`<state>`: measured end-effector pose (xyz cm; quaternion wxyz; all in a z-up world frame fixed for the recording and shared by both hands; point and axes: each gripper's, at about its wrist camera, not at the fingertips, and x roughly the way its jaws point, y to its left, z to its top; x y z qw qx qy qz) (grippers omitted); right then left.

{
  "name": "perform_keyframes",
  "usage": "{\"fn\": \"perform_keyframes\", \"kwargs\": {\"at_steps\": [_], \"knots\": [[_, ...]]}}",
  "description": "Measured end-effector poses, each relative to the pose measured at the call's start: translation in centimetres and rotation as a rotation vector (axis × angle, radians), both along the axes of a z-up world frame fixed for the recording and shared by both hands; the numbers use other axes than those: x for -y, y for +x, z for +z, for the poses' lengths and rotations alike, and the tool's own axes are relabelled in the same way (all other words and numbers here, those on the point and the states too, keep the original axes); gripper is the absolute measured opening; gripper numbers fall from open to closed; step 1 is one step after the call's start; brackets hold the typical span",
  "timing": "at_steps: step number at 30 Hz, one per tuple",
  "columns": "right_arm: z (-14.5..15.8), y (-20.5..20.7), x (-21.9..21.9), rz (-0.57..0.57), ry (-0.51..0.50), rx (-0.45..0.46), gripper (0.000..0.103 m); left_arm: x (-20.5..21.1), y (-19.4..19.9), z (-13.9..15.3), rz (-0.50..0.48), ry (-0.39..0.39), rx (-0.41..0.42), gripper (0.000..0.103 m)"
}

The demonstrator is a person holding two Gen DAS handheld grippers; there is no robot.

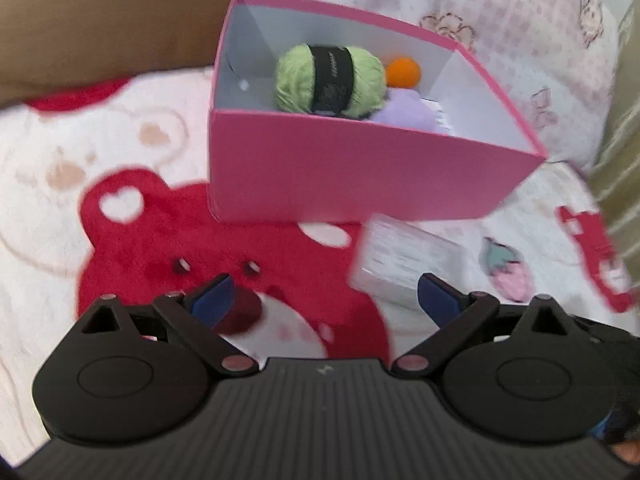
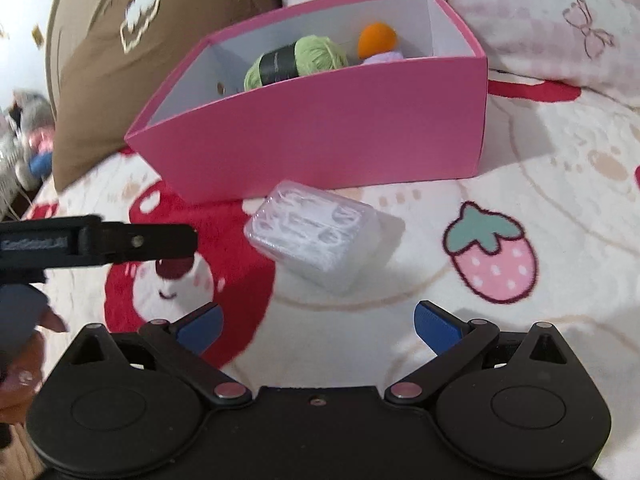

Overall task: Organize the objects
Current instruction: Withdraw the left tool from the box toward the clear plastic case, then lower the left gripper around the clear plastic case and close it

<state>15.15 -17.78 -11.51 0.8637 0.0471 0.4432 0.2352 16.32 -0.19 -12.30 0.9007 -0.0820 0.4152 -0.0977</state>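
A pink box (image 1: pixel 360 172) (image 2: pixel 340 128) stands open on a plush blanket. Inside it lie a green yarn ball (image 1: pixel 330 80) (image 2: pixel 296 62) with a black band, an orange ball (image 1: pixel 403 72) (image 2: pixel 376 38) and a lilac yarn ball (image 1: pixel 408 114) (image 2: pixel 386 57). A clear plastic case (image 2: pixel 316 236) (image 1: pixel 404 260) lies on the blanket just in front of the box. My right gripper (image 2: pixel 318 326) is open, hovering just short of the case. My left gripper (image 1: pixel 324 296) is open too, with the case beside its right finger. The left gripper's finger (image 2: pixel 140 240) shows at the left of the right wrist view.
The blanket (image 2: pixel 560 200) is white with red bear and strawberry prints. A brown cushion (image 2: pixel 120 60) (image 1: pixel 100 20) leans behind the box on the left. A pink patterned pillow (image 1: pixel 500 20) lies behind it. A hand (image 2: pixel 24 344) shows at the left edge.
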Motion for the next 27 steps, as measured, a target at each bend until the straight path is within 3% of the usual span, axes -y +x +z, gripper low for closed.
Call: {"fn": "perform_keyframes", "kwargs": {"at_steps": [3, 7, 13, 16, 22, 27], "knots": [[-1.9, -0.5, -0.3, -0.021, -0.005, 0.017, 0.103, 0.0, 0.1, -0.9, 0.011, 0.024, 0.05, 0.099], [-2.6, -1.2, -1.1, -0.007, -0.062, 0.079, 0.103, -0.5, 0.9, -2.1, 0.008, -0.017, 0.017, 0.098], [-3.5, -2.2, -2.8, 0.16, -0.263, 0.142, 0.103, 0.5, 0.7, -2.7, -0.056, 0.016, 0.025, 0.096], [-3.3, -1.6, -1.6, 0.123, -0.183, 0.116, 0.103, 1.1, 0.4, -2.7, -0.097, 0.023, 0.028, 0.096], [-2.7, -1.8, -0.6, 0.086, -0.115, 0.113, 0.103, 2.0, 0.9, -2.4, -0.133, 0.032, 0.034, 0.096], [-2.0, -0.6, 0.3, 0.034, -0.039, 0.06, 0.103, 2.0, 2.0, -2.7, -0.137, -0.034, 0.016, 0.096]]}}
